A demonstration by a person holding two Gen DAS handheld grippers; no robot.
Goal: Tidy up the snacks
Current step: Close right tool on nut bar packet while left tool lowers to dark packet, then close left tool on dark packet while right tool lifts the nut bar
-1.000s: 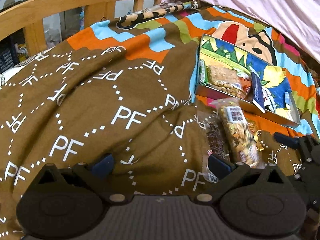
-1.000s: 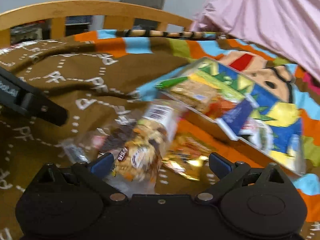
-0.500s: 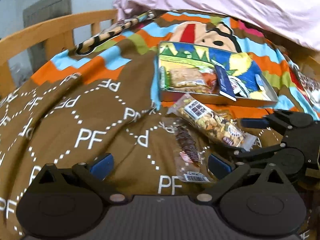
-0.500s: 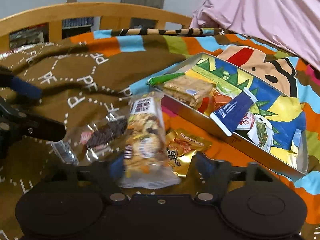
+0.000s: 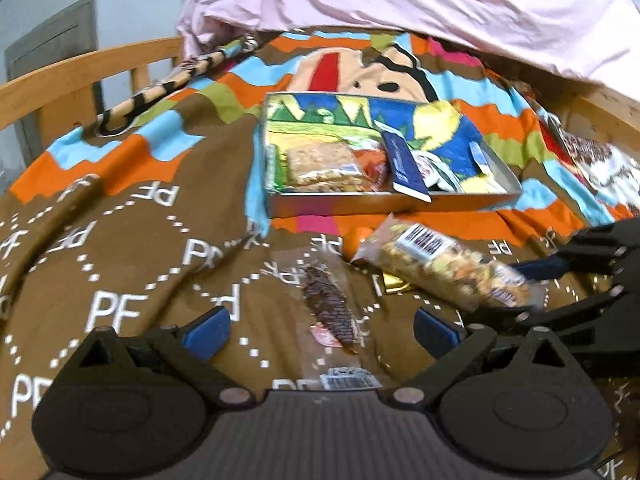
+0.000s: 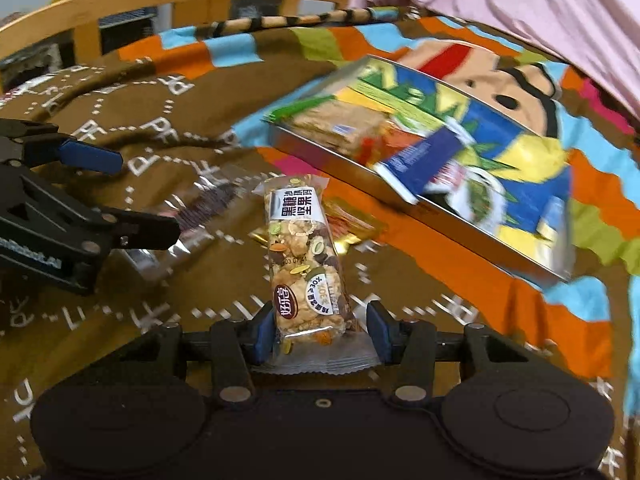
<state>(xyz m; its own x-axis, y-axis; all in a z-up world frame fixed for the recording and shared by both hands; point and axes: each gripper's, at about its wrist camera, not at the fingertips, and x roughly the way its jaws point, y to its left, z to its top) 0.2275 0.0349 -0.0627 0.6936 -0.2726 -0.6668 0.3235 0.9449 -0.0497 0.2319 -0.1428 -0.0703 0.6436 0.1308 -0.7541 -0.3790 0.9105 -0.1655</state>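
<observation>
I count two grippers: left gripper (image 5: 320, 326) and right gripper (image 6: 318, 334). One tray (image 5: 384, 202) on one blanket (image 5: 132, 216). Loose snacks outside it, three: one nut bar (image 6: 304, 256), one dark chocolatey bar (image 5: 330, 306), one gold packet (image 6: 352, 226). Inside the tray I can't get a clean count, too jumbled.

The right gripper (image 6: 318, 330), whose jaws stood wide apart a second ago, has just been closing and now clamps the near end of the nut bar (image 6: 302, 256). The bar, earlier lying flat on the blanket (image 6: 460, 268) beside the dark chocolate snack (image 5: 330, 308), now lifts clear of the gold packet (image 6: 352, 226). The left gripper (image 5: 320, 326), still spread wide, rolls so the tray (image 5: 400, 202) sits level in its view.
</observation>
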